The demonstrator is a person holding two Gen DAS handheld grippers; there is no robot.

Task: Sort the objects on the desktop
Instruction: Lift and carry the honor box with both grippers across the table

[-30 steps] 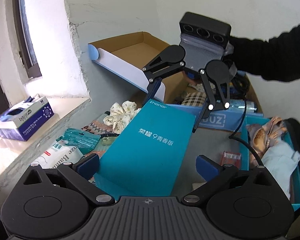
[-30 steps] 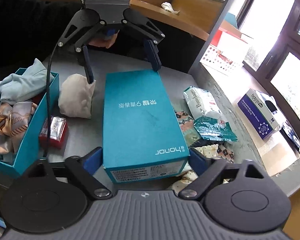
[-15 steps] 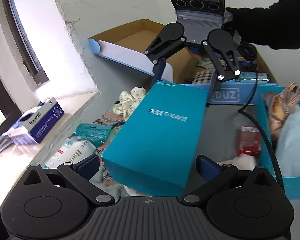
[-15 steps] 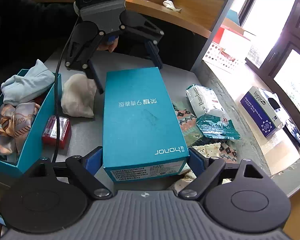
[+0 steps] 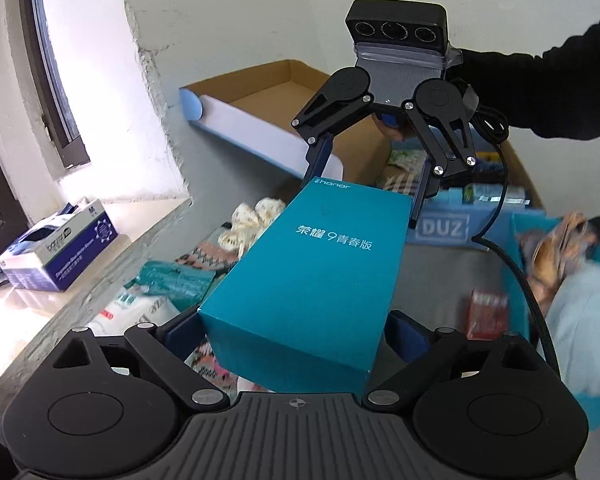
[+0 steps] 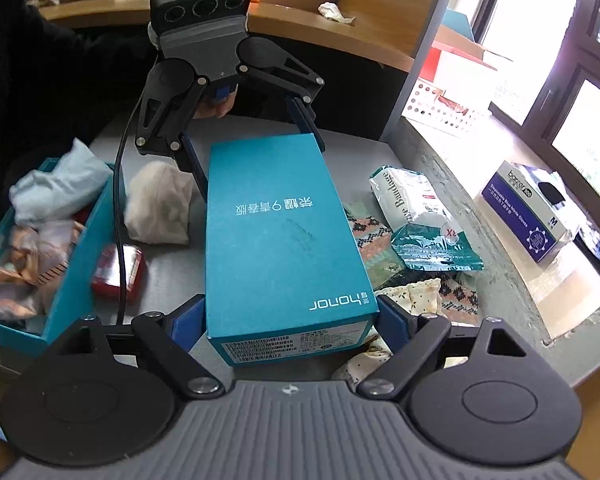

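The left gripper point(image 5: 296, 332) has its blue pads set against the two long sides of one end of the teal Honor phone box point(image 5: 312, 276), jaws spread about as wide as the box and closed onto it; the right gripper point(image 6: 288, 320) does the same at the opposite end, the one carrying the barcode label. Sharing the load end to end looks deliberate: the box is long and smooth-sided, and one pinch at an end would likely let it swing or slip. In the left wrist view the box tilts, its near end raised off the grey desktop point(image 5: 432, 276) above the clutter, which suggests it is being carried rather than resting. Under and beside it lie a patterned knit cloth point(image 6: 370, 236), a white bandage packet point(image 6: 408, 196), a teal foil pouch point(image 6: 432, 250) and a small red box point(image 6: 120, 272). A teal tray point(image 6: 76, 280) holding crumpled fabrics sits to one side, and a pale cloth bundle point(image 6: 156, 204) lies near it. Beyond the right gripper stands a brown cardboard carton point(image 5: 268, 92) with its flap open, probably a destination for sorted goods. A glove box point(image 6: 528, 212) rests apart on the window ledge.
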